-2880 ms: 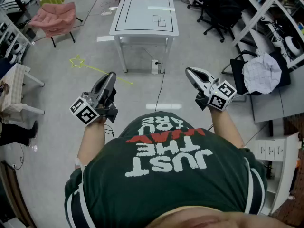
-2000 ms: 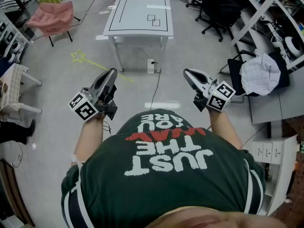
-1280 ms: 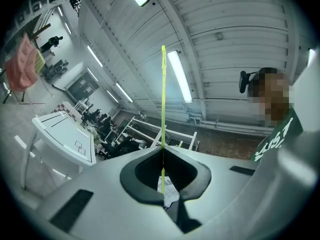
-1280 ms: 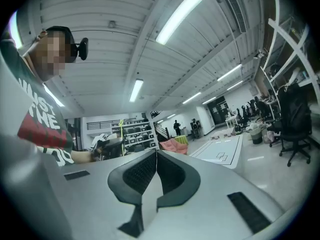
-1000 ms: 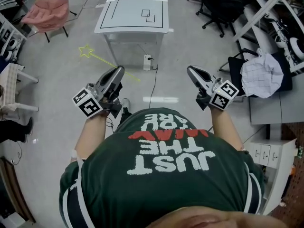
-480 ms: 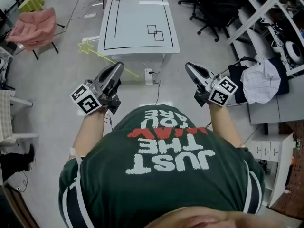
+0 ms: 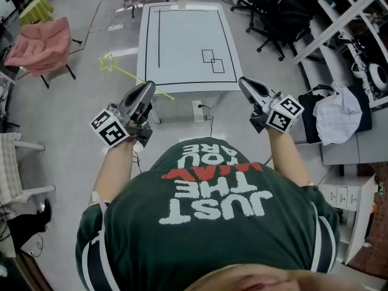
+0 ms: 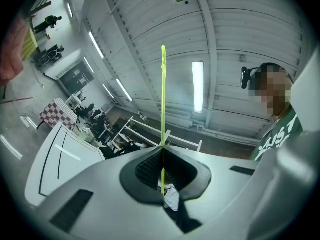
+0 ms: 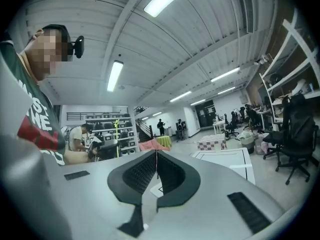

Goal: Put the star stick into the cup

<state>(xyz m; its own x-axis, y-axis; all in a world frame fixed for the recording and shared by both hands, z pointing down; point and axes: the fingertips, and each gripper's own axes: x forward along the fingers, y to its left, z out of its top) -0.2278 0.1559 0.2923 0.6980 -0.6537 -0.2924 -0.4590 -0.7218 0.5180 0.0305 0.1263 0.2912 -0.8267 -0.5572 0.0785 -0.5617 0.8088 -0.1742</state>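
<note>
My left gripper (image 7: 150, 85) is shut on the star stick (image 7: 124, 71), a thin yellow-green rod. Its star (image 7: 109, 62) points away to the upper left over the floor. In the left gripper view the star stick (image 8: 163, 99) rises straight up from between the closed jaws of that gripper (image 8: 163, 149). My right gripper (image 7: 242, 80) is shut with nothing in it, and in the right gripper view its jaws (image 9: 156, 154) meet in a thin line. Both grippers hover just short of the near edge of a white table (image 7: 182, 41). No cup shows in any view.
The white table (image 9: 225, 156) bears black tape outlines. A pink chair (image 7: 42, 44) stands at the left, black office chairs (image 7: 273, 11) at the upper right. Shelving (image 7: 357, 35) and a bag with a checked cloth (image 7: 336, 111) line the right. A cable (image 7: 206, 111) hangs under the table.
The table has come closer, from well ahead to just beyond both grippers' tips. Both grippers stayed shut, and the left one kept the star stick.
</note>
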